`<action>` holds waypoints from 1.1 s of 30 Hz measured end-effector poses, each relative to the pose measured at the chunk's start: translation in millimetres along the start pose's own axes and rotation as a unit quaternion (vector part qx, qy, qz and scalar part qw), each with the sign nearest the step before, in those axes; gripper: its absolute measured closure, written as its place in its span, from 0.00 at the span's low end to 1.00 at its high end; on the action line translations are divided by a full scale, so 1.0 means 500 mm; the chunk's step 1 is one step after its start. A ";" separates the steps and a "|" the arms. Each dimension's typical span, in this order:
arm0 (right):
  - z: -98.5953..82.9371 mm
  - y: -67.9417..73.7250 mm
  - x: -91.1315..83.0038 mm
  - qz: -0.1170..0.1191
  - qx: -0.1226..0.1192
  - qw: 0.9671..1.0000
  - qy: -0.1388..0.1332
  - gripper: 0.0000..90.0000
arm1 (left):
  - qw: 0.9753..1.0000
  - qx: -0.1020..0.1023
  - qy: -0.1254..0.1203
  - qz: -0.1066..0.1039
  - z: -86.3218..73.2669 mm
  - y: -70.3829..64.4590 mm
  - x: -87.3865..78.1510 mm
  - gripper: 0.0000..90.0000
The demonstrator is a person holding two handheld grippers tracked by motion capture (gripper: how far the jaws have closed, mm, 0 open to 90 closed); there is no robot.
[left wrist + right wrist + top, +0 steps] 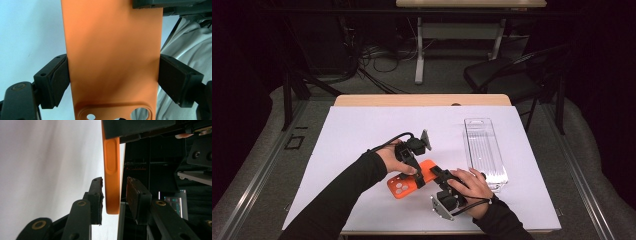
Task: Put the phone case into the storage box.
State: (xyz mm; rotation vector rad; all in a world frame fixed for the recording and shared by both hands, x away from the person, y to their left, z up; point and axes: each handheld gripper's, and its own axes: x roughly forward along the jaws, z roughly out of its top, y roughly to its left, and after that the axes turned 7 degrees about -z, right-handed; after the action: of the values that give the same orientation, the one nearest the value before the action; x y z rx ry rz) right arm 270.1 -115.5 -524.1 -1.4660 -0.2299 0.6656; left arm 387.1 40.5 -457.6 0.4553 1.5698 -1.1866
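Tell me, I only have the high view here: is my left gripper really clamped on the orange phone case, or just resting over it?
Observer: In the left gripper view, the left gripper has one pad on each long edge of the orange phone case, both touching.
Operator: And the right gripper?
Observer: In the right gripper view, the right gripper straddles the rim of the case at one end; the left pad touches it, the right pad stands a little off.
Operator: Which face of the case is up?
Observer: The left gripper view shows the smooth back with the camera cutout near that gripper.
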 end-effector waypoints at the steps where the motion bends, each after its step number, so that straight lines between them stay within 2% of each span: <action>1: 0.000 0.000 0.000 0.000 -0.001 1.000 -0.001 0.74 | 1.000 -0.001 0.000 -0.001 0.000 0.000 0.001 0.18; 11: 0.000 0.000 -0.001 0.002 -0.010 1.000 -0.001 0.78 | 1.000 -0.009 0.002 -0.016 0.003 0.002 0.007 0.18; 21: -0.001 0.001 -0.001 0.005 -0.016 1.000 -0.004 0.82 | 1.000 -0.011 0.001 -0.022 0.004 0.006 0.006 0.18; 33: -0.002 0.004 -0.001 0.006 -0.009 1.000 -0.006 0.88 | 0.999 -0.018 -0.003 -0.034 0.001 0.012 0.006 0.18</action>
State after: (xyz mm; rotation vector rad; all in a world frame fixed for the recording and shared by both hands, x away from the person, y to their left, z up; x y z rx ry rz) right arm 269.5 -116.7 -526.1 -1.4829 -0.2374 0.6842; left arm 390.8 42.0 -462.8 0.3767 1.6093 -1.2076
